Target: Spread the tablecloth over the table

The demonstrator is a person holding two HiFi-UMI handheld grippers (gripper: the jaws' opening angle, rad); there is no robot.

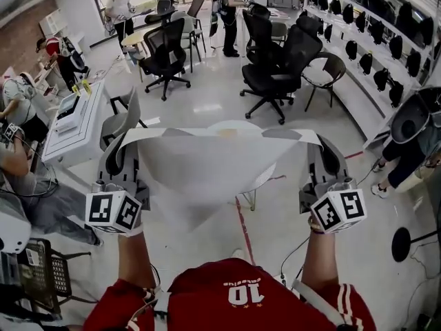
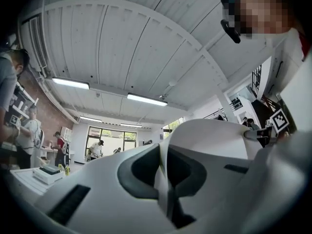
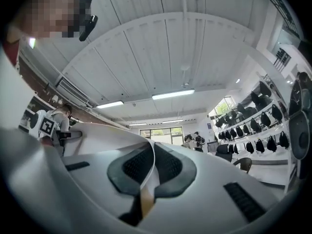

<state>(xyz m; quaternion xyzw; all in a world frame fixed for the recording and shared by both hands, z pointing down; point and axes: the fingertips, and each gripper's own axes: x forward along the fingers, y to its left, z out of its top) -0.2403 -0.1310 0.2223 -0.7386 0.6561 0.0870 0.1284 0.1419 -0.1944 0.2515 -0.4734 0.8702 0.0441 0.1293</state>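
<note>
Tablecloth (image 1: 200,174): white, held up in the air and stretched flat between the two grippers. Its top edge runs straight from one to the other, and the lower part hangs down to a point in front of the person's chest.
Left gripper (image 1: 126,143): raised at the left of the head view. Its fingers (image 2: 139,172) are closed tight on the cloth's upper left corner, with a thin fold pinched between them.
Right gripper (image 1: 315,147): raised at the same height on the right. Its fingers (image 3: 170,167) are likewise clamped together on the upper right corner, with a strip of cloth edge between them.
Table (image 1: 248,125): round and white, beyond and below the cloth and mostly hidden by it. The cloth does not touch it.
Surroundings: black office chairs (image 1: 275,61) stand on the pale floor (image 1: 207,102) farther off.
</note>
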